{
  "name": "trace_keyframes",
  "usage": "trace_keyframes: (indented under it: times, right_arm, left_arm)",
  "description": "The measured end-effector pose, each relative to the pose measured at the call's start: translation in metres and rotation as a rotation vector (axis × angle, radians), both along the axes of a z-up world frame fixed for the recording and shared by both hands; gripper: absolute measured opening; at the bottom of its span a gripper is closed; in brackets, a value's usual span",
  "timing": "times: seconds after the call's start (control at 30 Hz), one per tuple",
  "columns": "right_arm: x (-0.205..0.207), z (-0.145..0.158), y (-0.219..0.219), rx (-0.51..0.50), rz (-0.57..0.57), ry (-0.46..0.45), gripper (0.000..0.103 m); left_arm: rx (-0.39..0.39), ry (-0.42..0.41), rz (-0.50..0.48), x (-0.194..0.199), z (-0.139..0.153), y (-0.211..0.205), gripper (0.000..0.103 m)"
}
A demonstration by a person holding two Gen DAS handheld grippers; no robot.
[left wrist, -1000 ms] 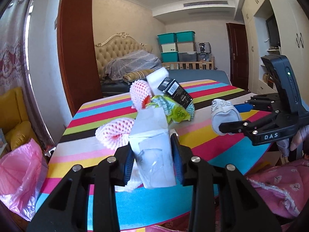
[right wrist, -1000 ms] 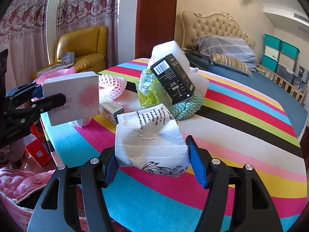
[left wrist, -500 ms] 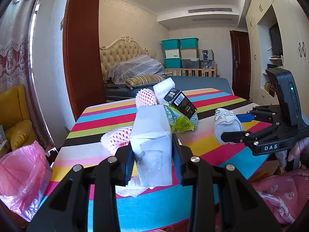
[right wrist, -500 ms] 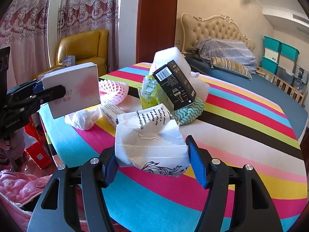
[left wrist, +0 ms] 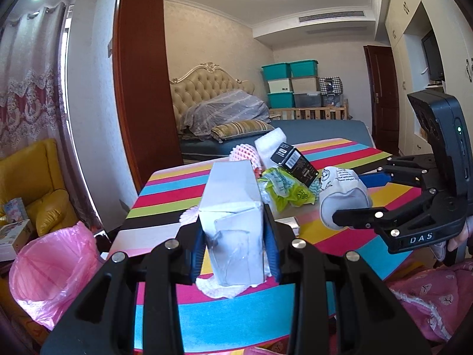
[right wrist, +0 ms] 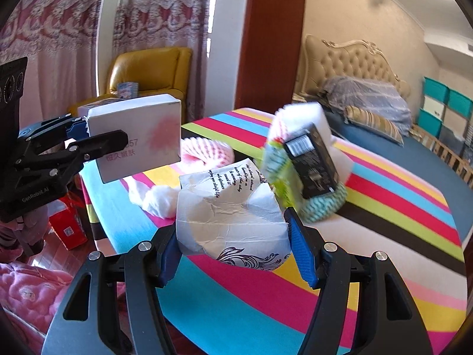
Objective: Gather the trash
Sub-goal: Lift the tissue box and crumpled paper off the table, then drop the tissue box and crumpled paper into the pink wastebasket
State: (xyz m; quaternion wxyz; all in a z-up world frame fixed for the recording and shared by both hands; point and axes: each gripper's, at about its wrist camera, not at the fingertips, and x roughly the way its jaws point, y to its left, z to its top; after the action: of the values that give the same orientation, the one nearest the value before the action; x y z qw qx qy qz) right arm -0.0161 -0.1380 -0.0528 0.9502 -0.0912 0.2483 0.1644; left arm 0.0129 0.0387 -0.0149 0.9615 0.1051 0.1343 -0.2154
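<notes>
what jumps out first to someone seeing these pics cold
Each gripper is clamped on a piece of trash above the striped tablecloth: the left gripper holds a white box, the right gripper a crumpled paper cup printed with black script. Behind them a heap of rubbish sits mid-table, topped by a black carton, and a pink bag gapes open beside the table's left edge.

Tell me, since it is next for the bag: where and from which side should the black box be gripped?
Grip the black box across its narrow sides near the raised barcode end, coming from above; it leans tilted on the pile with that end free, the lower end bedded in the teal cloth.
</notes>
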Motion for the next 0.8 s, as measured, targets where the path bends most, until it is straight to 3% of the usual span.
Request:
trace_keyframes:
  times: [0.47, 0.8]
  right_arm:
    - [0.016, 0.023, 0.052, -0.009, 0.137, -0.028, 0.061]
    - [0.051, 0.032, 0.113, -0.01, 0.261, 0.015, 0.061]
  left_arm:
    - [-0.031, 0.005, 0.133, -0.011, 0.002, 0.049, 0.034]
    - [-0.052, -0.011, 0.254, -0.015, 0.01, 0.095, 0.034]
